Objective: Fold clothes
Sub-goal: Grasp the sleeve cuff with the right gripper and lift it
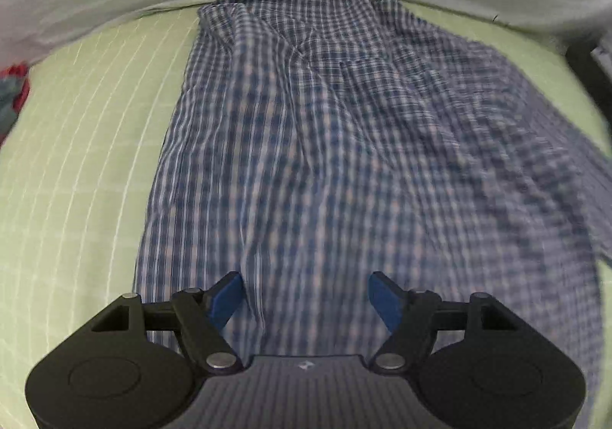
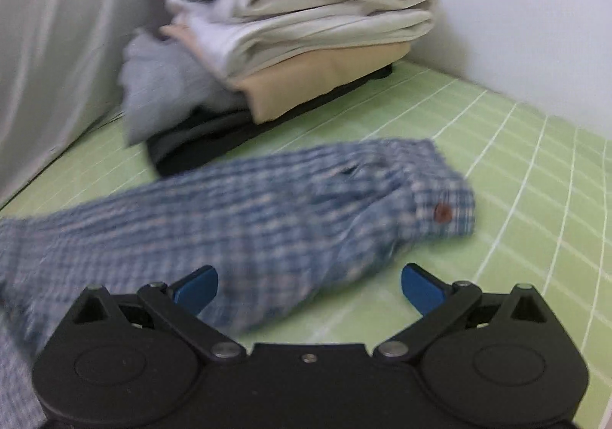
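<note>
On green checked sheet (image 1: 76, 130): blue checked shirt (image 1: 325, 142) spread flat, one sleeve (image 2: 248, 214) outstretched near folded stack (image 2: 290, 46). Left gripper (image 1: 306, 299) wide, empty. Right gripper (image 2: 310, 289) wide, empty. Pinch sleeve near cuff (image 2: 443, 211); fold across body.
</note>
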